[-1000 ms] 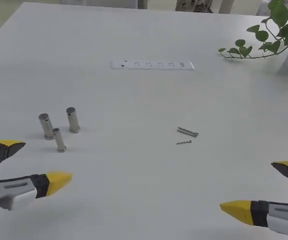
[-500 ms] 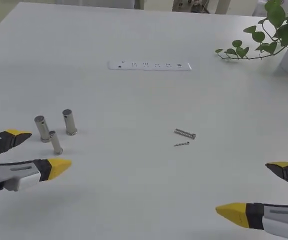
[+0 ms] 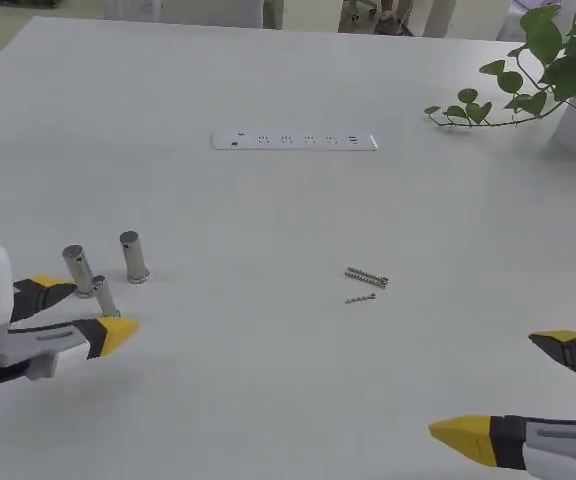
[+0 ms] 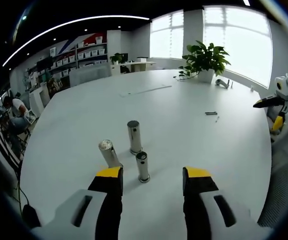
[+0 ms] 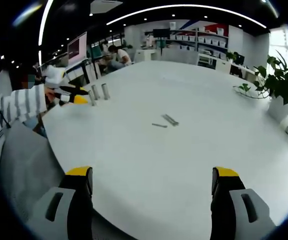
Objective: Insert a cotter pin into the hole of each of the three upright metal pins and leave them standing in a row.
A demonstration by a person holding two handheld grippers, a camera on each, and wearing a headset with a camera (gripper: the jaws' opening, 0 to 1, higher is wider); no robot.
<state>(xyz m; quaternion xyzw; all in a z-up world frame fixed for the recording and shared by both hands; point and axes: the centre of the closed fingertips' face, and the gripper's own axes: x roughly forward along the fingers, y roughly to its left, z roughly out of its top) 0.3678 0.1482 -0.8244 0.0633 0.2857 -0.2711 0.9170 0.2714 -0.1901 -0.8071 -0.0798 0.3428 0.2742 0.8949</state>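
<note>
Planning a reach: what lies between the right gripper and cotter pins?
Nothing: bare tabletop from the right gripper to the cotter pins, in the right gripper view.

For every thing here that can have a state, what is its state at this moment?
Three metal pins: standing, clustered, not in a row, no cotter pin seen in them.
Cotter pins: lying loose on the table, apart from the metal pins.
Left hand-held gripper: open, nearest metal pin between its jaws, not gripped.
Right hand-held gripper: open, empty.
Power strip: lying flat, nothing plugged in.
</note>
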